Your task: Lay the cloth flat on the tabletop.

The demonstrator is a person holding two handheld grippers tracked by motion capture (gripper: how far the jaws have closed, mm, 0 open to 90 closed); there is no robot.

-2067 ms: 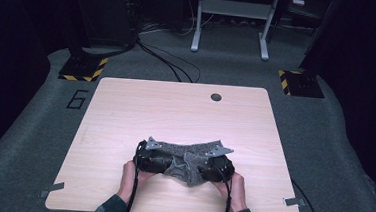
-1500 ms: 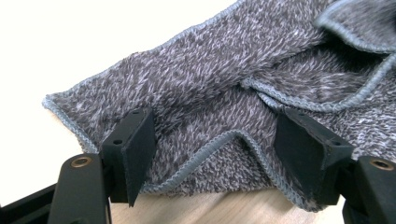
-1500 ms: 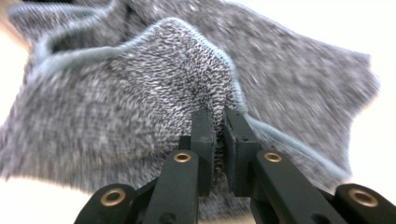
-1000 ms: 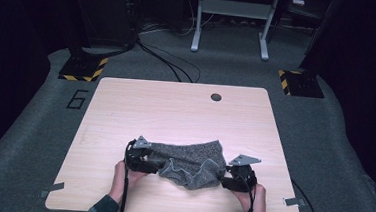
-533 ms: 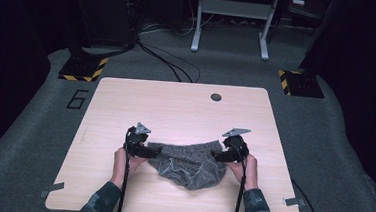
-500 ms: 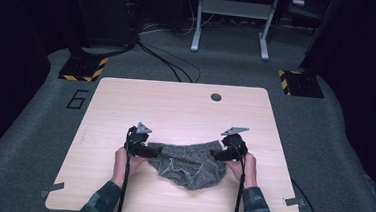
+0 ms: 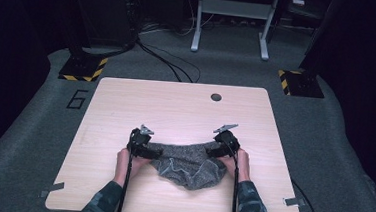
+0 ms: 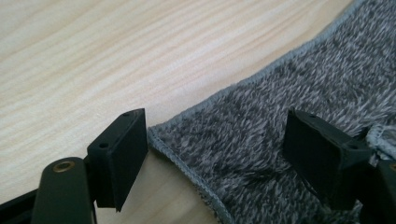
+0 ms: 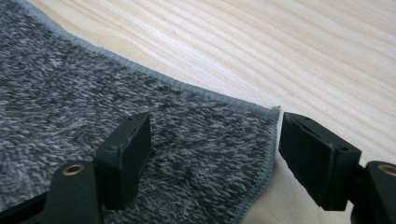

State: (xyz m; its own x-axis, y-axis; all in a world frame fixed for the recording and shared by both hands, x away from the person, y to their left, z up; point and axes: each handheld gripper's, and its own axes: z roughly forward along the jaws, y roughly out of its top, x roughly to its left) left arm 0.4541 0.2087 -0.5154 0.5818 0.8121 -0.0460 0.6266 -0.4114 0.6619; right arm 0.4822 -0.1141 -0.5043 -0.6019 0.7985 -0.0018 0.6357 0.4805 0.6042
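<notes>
The grey cloth (image 7: pixel 188 162) has been stretched wider and laid on the table (image 7: pixel 126 106), both grippers (image 7: pixel 143 145) (image 7: pixel 222 144) now parted at its corners; bunching could be left underneath.

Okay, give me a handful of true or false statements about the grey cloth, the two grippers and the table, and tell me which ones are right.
1. The left gripper is open over a corner of the grey cloth. True.
2. The right gripper is clamped shut on the cloth. False: its jaws stand apart.
3. The cloth lies on a wooden table. True.
4. The cloth is folded into a neat square. False: its near edge is rumpled.
</notes>
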